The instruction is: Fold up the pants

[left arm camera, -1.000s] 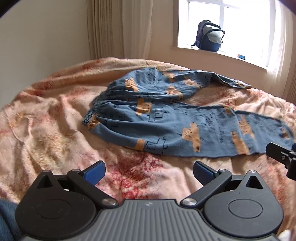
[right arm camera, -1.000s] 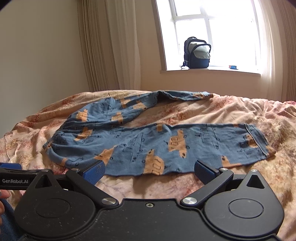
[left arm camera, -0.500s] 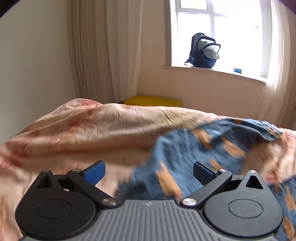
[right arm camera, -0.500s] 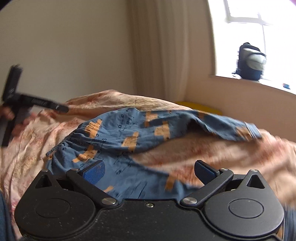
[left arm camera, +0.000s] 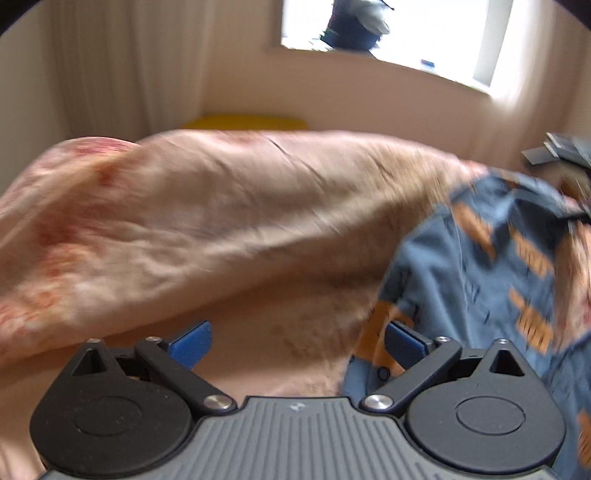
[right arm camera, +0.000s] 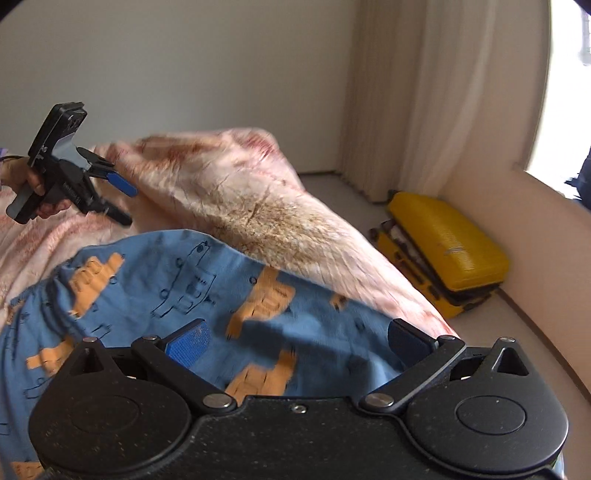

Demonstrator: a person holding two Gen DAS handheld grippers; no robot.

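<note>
**Both grippers close in on the waistband end**

The pink blanket (right arm camera: 236, 192) covers the bed, and the blue truck-print pants (right arm camera: 177, 295) lie unfolded on it. Right gripper (right arm camera: 297, 341) hovers spread over the fabric, pinching nothing. Left gripper (left arm camera: 297, 341), its jaws just narrowing slightly yet wide with nothing between them, sits at the pants' edge. The approach looks underway; next, each needs a firm pinch on cloth.

Pants (right arm camera: 192, 295) spread on a blanket (right arm camera: 258, 206), under and ahead of the right gripper (right arm camera: 295, 341). Left gripper (right arm camera: 120, 201) farther off, above bare blanket to the left of the pants, nothing between its jaws. Suitcase (right arm camera: 447, 236) on the floor right of the bed, below the window (left arm camera: 424, 29), beside the curtain (right arm camera: 424, 92).
</note>
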